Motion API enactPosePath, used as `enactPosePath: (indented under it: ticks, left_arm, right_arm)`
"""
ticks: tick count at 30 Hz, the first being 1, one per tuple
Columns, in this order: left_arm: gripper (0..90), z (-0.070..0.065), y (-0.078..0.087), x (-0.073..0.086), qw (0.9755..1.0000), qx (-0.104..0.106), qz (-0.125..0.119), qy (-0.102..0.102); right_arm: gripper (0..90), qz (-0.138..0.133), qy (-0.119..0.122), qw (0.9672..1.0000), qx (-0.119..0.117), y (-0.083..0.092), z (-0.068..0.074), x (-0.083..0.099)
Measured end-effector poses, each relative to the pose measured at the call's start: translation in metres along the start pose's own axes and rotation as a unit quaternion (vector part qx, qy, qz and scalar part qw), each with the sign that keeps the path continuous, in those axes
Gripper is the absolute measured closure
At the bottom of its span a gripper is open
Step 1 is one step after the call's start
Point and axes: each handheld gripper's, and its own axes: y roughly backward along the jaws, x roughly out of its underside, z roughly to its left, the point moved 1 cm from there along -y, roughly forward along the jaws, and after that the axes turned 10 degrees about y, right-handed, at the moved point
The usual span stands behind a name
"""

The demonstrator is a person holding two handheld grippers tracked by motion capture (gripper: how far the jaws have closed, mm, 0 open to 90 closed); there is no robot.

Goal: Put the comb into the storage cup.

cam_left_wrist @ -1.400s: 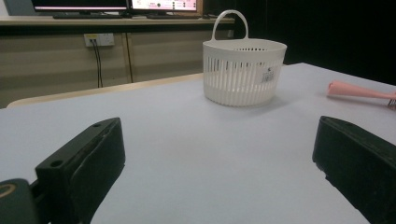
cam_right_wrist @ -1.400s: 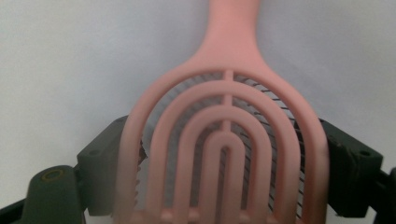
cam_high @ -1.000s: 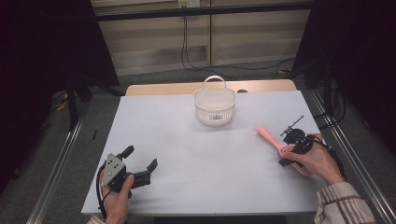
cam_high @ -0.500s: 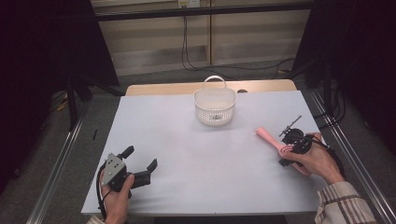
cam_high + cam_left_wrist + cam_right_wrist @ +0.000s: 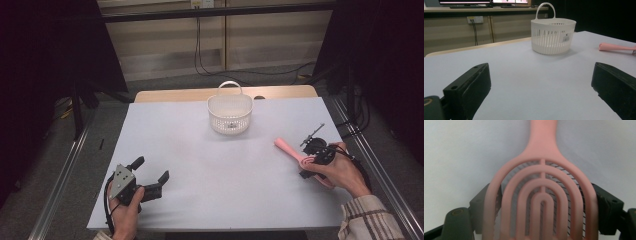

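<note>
The white table (image 5: 200, 165) spreads under both hands, and ahead of the two grippers, at its far middle, stands the white basket (image 5: 230, 114), upright with its handle up; that looks like the likely place for the brush to go. The pink hairbrush (image 5: 541, 195) is in the right gripper (image 5: 314, 161), toward the table's right edge: its vented head sits between the jaws, which press on its two sides, while its handle points away from the hand toward the basket, probably so the handle leads on the way in. The left gripper (image 5: 150, 172) rests low on the near left, jaws spread wide with nothing between them, seemingly kept in reserve. The right gripper view shows the arched slots and bristles of the brush head, which the high view cannot resolve; the left gripper view gives the basket's slatted wall and small label, with the handle tip lying beyond its right jaw.
</note>
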Motion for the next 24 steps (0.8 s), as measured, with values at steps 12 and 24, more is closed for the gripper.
enactPosePath:
  ticks: [12, 24]
  left_arm:
    - [2.4, -0.001, 0.000, 0.000, 1.0000, 0.003, -0.001, -0.001]
    - [2.4, -0.001, 0.000, 0.000, 1.0000, 0.003, -0.001, -0.002]
  right_arm:
    - [20.8, -0.007, 0.010, 0.9999, -0.002, 0.007, 0.001, 0.001]
    - [20.8, -0.023, 0.009, 0.9997, 0.004, 0.017, -0.002, 0.005]
